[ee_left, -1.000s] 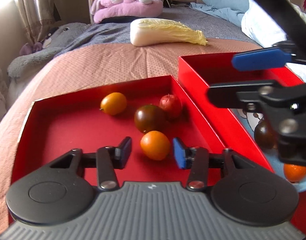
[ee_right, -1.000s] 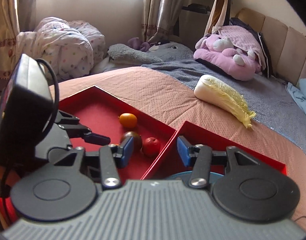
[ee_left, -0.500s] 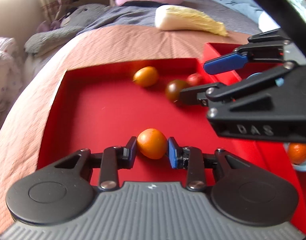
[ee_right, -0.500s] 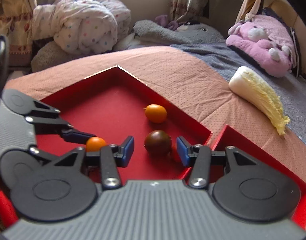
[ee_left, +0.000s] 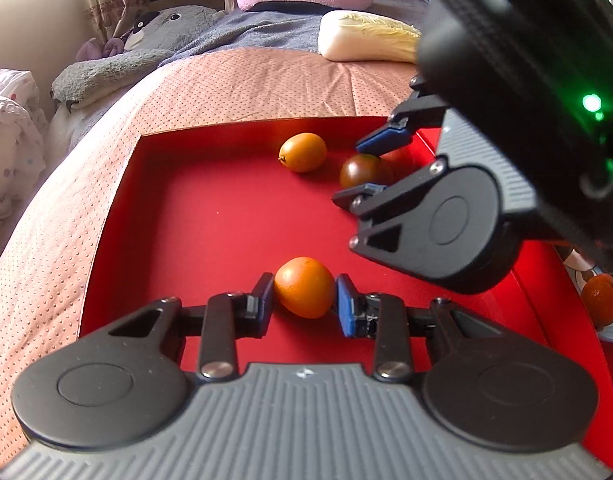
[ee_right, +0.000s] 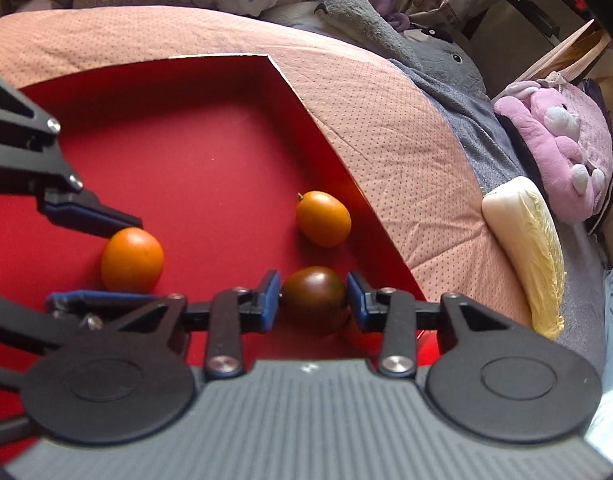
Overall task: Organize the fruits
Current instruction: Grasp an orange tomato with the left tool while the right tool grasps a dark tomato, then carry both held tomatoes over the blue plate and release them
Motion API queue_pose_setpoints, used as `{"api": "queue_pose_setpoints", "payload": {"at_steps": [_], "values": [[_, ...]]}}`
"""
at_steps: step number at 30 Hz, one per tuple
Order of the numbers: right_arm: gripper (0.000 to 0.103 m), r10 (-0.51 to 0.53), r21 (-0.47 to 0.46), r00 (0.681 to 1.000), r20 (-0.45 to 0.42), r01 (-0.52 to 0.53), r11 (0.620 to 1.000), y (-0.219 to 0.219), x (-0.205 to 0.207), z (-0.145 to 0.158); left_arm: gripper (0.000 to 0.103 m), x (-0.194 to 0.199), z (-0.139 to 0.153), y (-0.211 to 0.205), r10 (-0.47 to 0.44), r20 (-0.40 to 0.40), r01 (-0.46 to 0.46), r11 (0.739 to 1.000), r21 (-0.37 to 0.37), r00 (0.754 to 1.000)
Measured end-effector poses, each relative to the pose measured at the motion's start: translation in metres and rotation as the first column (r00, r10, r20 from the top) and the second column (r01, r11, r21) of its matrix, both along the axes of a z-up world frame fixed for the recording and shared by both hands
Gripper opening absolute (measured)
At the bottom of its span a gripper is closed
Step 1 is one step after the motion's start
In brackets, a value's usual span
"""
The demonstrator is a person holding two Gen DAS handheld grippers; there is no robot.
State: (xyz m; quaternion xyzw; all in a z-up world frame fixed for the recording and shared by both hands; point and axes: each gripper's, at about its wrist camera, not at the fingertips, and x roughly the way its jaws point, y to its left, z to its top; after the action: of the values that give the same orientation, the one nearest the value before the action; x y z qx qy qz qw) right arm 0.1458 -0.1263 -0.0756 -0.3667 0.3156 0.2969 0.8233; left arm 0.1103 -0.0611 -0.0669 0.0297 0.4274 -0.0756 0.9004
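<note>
My left gripper (ee_left: 305, 302) is shut on an orange fruit (ee_left: 304, 286) low over the red tray (ee_left: 210, 208); the fruit also shows in the right wrist view (ee_right: 132, 260). My right gripper (ee_right: 313, 300) is shut on a dark brown tomato (ee_right: 314, 296) near the tray's far corner; in the left wrist view the tomato (ee_left: 360, 170) sits between its blue pads. A second orange fruit (ee_right: 323, 218) lies loose beside it. A red fruit (ee_left: 400, 158) is mostly hidden behind the tomato.
A second red tray (ee_left: 546, 264) adjoins on the right, holding a plate with an orange fruit (ee_left: 600, 300). A napa cabbage (ee_right: 524, 240) lies on the pink bedcover (ee_left: 246, 88). A pink plush toy (ee_right: 562, 148) and a grey plush toy (ee_left: 146, 44) lie beyond.
My left gripper closed on the orange fruit and has drawn it back from the other fruits. My right gripper swung over the left tray, came down and closed on the dark tomato.
</note>
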Motion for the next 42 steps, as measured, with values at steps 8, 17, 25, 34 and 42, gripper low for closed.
{"api": "queue_pose_setpoints", "payload": {"at_steps": [8, 17, 25, 34, 42], "values": [[0.039, -0.079, 0.188, 0.99, -0.114, 0.1, 0.977, -0.023, -0.002, 0.014, 0.038, 0.001, -0.001, 0.001, -0.009, 0.006, 0.009, 1.0, 0.005, 1.0], [0.039, -0.086, 0.304, 0.987, -0.132, 0.123, 0.945, -0.041, -0.037, 0.03, 0.038, -0.009, 0.001, -0.002, -0.008, -0.002, 0.008, 0.999, 0.042, 1.0], [0.039, -0.118, 0.38, 0.986, -0.116, 0.154, 0.912, -0.069, -0.063, 0.043, 0.038, -0.032, 0.013, -0.003, -0.008, 0.041, 0.006, 0.999, 0.046, 0.999], [0.039, -0.163, 0.441, 0.98, -0.11, 0.195, 0.876, -0.109, -0.089, 0.053, 0.038, -0.05, 0.04, -0.011, -0.009, 0.099, 0.006, 0.999, 0.036, 0.995], [0.039, -0.242, 0.461, 0.966, -0.094, 0.258, 0.849, -0.156, -0.102, 0.059, 0.038, -0.054, 0.085, -0.051, -0.076, 0.17, 0.076, 0.997, 0.008, 0.983]]}}
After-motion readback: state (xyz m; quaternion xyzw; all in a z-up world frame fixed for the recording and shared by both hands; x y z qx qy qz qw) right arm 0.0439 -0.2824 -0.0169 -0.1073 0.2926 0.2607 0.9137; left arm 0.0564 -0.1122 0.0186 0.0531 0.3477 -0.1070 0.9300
